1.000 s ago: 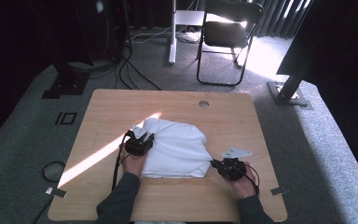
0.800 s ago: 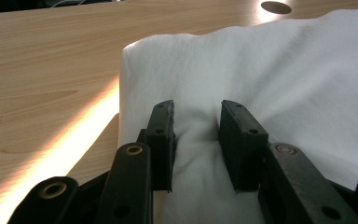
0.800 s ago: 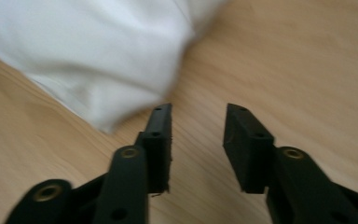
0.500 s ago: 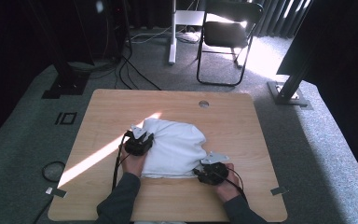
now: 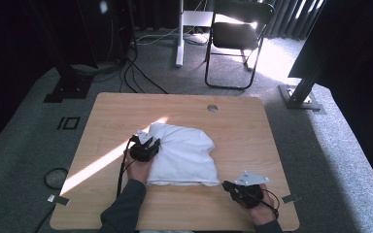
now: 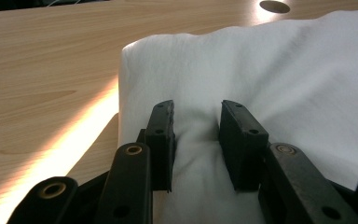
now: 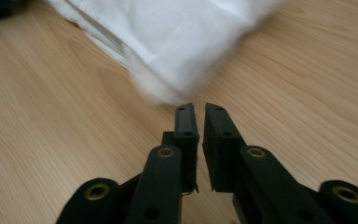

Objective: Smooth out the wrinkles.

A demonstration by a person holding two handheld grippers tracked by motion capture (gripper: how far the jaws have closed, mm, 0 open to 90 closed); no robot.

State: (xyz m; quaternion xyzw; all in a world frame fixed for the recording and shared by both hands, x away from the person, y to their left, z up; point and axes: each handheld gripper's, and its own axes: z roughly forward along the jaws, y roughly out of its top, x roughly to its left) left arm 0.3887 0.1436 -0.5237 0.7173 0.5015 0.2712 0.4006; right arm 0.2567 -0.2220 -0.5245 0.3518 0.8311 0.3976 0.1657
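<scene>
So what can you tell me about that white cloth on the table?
The white cloth looks like soft fabric, folded into a thick, roughly square bundle with layered edges along its near side. It lies flat near the middle of the wooden table, partly in a streak of sunlight. The left claw presses down on its left edge with a pinch of fabric bunched between the jaws. The right claw sits just off its near right corner, not touching.

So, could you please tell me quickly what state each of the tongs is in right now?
Left tongs: closed on a pinch of the white cloth.
Right tongs: just closed, holding nothing, just short of the cloth.
</scene>
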